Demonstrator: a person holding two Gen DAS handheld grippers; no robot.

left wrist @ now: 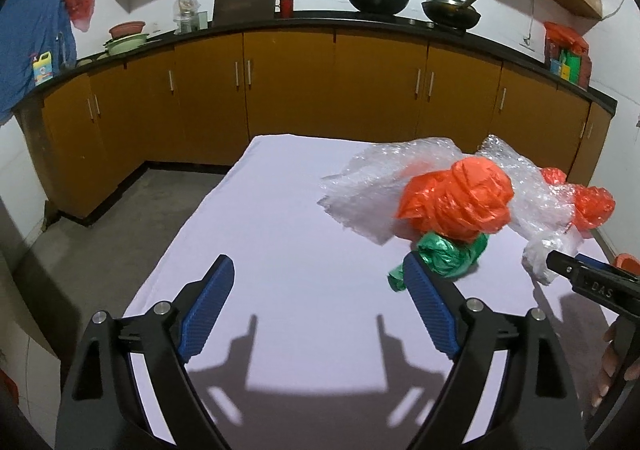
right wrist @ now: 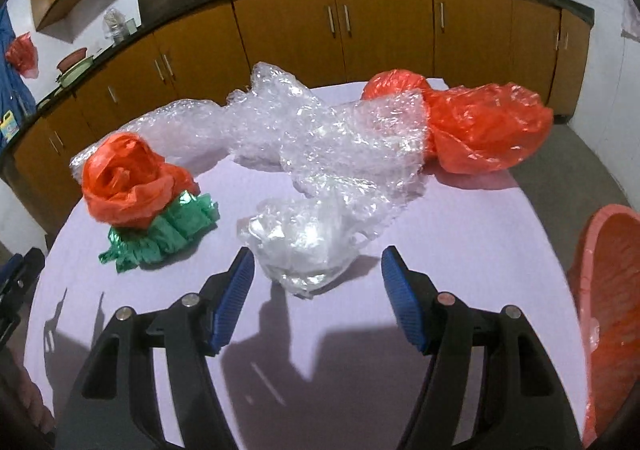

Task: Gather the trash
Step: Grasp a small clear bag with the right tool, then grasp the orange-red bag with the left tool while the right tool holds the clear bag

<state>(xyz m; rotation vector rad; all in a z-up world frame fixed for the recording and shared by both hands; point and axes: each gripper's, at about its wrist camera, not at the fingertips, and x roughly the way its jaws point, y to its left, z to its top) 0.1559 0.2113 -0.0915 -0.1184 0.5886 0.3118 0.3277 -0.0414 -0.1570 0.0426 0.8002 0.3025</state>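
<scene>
Plastic trash lies on a table with a white cloth. A crumpled orange bag rests on a green bag. Bubble wrap spreads behind them. A second orange bag lies at the far right. A clear plastic wad sits just ahead of my open right gripper, between its fingertips' line. My left gripper is open and empty over bare cloth, its right finger close to the green bag.
An orange-red basin stands at the table's right edge. Brown kitchen cabinets with a dark counter run behind the table, with woks on top. Grey floor lies to the left of the table.
</scene>
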